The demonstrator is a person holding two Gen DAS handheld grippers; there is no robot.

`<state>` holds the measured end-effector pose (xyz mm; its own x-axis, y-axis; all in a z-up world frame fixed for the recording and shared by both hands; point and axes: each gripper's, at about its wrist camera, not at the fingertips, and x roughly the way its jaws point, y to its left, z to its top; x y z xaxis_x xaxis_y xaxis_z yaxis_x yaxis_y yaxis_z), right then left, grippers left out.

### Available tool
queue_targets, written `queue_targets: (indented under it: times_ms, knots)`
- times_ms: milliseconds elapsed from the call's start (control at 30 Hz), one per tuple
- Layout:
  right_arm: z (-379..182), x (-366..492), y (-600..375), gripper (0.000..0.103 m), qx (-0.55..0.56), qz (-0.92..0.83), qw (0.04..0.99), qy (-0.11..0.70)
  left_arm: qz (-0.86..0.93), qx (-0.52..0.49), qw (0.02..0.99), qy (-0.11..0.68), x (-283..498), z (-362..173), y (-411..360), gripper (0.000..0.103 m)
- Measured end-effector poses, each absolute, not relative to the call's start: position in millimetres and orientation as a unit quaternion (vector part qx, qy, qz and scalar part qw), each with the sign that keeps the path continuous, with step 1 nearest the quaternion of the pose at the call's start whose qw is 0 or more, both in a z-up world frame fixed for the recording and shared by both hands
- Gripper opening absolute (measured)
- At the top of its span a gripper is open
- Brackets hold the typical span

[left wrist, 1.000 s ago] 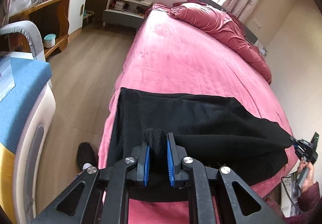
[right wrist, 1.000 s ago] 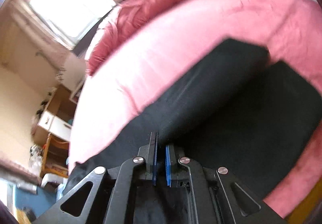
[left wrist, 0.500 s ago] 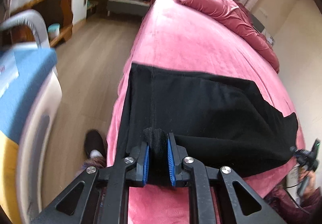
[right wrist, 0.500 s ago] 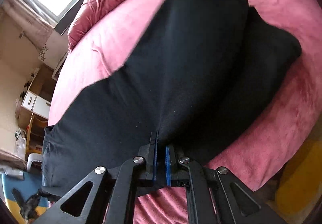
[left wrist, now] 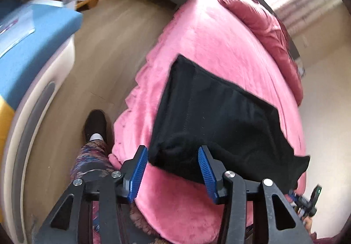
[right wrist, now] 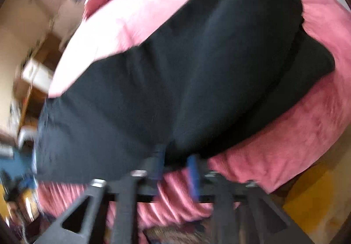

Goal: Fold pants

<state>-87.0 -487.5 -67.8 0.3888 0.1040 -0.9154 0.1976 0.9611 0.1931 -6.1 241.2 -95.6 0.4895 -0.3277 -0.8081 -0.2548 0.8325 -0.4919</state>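
Observation:
The black pants (left wrist: pixel 215 116) lie folded in a wide band across the near end of the pink bed (left wrist: pixel 219 46). My left gripper (left wrist: pixel 173 169) is open, its blue pads (left wrist: pixel 138 169) spread on either side of the pants' near left corner, which rests on the bed. In the blurred right wrist view the pants (right wrist: pixel 186 64) fill the middle. My right gripper (right wrist: pixel 175 169) is open, at the pants' near edge, with bare pink cover between its pads. The right gripper also shows at the bed's far corner in the left wrist view (left wrist: pixel 307 202).
The wooden floor (left wrist: pixel 105 51) runs along the bed's left side. A blue-topped white unit (left wrist: pixel 33 46) stands at the left. The person's shoe and patterned leg (left wrist: pixel 94 134) are by the bed's corner. A crumpled red duvet (left wrist: pixel 263 24) lies at the bed's head.
Both grippers have opened and let go of the pants. The pants' near edge dropped onto the bed. Both grippers drew back towards the bed's near edge.

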Motion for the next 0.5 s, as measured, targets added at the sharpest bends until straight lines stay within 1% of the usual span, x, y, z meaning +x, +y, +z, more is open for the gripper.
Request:
queue_targets:
  times_ms: [100,200,267,433,500]
  knots:
    - [-42,-86,-470,0.05,0.048,-0.006,0.824,0.565,-0.009,-0.325,0.807,0.493,-19,-91,253,0.049]
    - [-21,-73,-442,0.049,0.001,0.023,0.835,0.55,-0.006,-0.356,0.793,0.494,-24,-98,260,0.049]
    - [-13,-49,-413,0.05,-0.013,0.062,0.842,0.535,-0.014,-0.356,0.79,0.499,-23,-101,254,0.049]
    - [-12,25,-303,0.049,-0.057,0.176,0.845,0.501,-0.03,-0.333,0.785,0.522,-18,-107,232,0.049]
    - [-14,58,-258,0.049,-0.072,0.214,0.842,0.49,-0.038,-0.324,0.79,0.52,-17,-107,224,0.047]
